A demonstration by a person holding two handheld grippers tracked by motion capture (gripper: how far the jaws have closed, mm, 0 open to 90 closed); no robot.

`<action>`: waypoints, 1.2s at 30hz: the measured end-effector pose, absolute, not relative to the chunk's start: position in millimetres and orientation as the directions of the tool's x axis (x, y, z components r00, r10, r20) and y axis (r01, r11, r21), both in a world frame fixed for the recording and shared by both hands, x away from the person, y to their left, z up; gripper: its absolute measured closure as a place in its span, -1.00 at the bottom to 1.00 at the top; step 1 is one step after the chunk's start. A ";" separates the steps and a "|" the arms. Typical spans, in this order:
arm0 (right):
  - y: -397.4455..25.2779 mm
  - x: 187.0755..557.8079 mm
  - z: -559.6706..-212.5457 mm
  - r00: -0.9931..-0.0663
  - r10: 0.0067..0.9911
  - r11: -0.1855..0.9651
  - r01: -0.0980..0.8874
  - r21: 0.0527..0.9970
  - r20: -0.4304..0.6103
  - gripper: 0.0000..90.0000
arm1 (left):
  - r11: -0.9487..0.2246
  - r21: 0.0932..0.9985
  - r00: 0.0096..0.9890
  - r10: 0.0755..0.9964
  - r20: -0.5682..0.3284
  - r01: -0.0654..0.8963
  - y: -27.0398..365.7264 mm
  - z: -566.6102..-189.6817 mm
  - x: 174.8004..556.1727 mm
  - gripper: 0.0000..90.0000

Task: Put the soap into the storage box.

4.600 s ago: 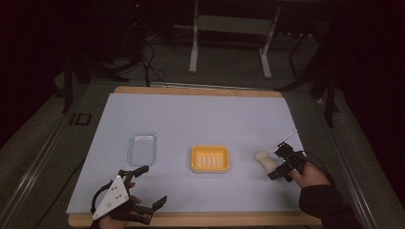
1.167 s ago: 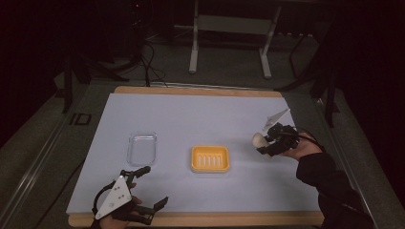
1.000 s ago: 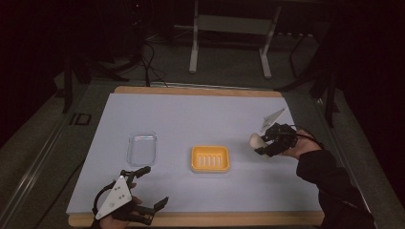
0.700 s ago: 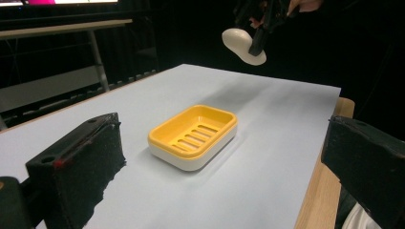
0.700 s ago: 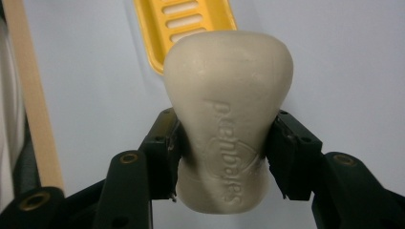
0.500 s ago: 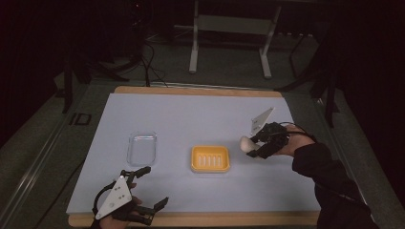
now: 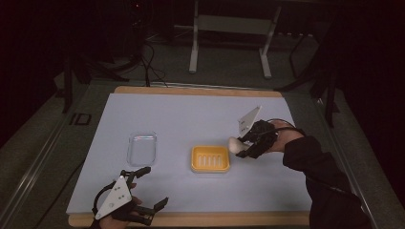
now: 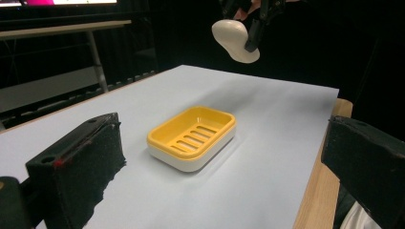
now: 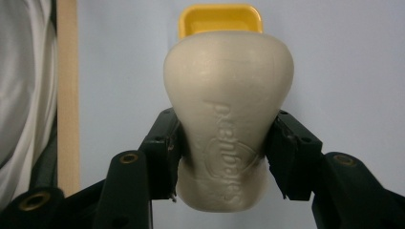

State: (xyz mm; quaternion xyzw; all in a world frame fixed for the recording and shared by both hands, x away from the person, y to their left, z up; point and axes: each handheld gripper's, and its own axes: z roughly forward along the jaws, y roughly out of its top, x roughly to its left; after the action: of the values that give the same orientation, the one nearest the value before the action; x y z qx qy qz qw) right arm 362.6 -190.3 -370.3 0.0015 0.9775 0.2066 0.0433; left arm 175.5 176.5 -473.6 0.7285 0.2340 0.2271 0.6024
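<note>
Clamped in the right gripper point(image 7: 244, 145), the soap point(image 7: 235, 144) has neared the dish point(image 7: 210, 159).

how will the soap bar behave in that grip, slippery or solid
Probably solid: the soap keeps its shape between the right gripper, whose jaws pinch its narrowed waist. Its smooth, rounded surface could slip if the squeeze eases. Laid in the yellow dish, it should rest rather than roll.

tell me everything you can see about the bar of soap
The bar of soap is cream-white and smooth, wider at its rounded far end, with raised lettering on its face that I can't read. The right gripper is shut on its narrow waist, fingers on both sides. It hangs in the air, off the table, near the yellow soap dish.
</note>
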 end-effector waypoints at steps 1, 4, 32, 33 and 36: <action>-187.5 362.3 -370.1 -0.996 0.006 0.913 -0.028 0.406 -0.084 0.10 | -0.165 0.984 0.787 0.615 0.049 0.067 176.5 -473.6 175.5 -0.98; -176.3 362.8 -369.8 -0.996 -0.034 0.914 -0.065 0.401 -0.086 0.10 | -0.164 0.984 0.787 0.615 0.048 0.068 176.9 -473.5 175.6 -0.98; -143.9 381.8 -414.7 -0.991 -0.124 0.827 -0.136 0.545 -0.059 0.10 | -0.170 0.983 0.791 0.609 0.052 0.067 176.5 -473.8 175.4 -0.98; -142.6 384.0 -420.2 -0.991 -0.117 0.832 -0.129 0.539 -0.058 0.10 | -0.171 0.983 0.792 0.609 0.053 0.066 176.5 -473.7 175.4 -0.98; -139.5 388.0 -432.8 -0.992 -0.117 0.843 -0.125 0.524 -0.048 0.10 | -0.168 0.984 0.792 0.608 0.050 0.066 176.3 -473.7 175.1 -0.98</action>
State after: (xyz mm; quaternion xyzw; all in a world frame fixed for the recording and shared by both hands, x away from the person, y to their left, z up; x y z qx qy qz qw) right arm 388.0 -139.5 -432.8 -0.0631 0.9598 0.2733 0.0070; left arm 175.1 176.3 -473.7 0.7303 0.2310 0.2250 0.6023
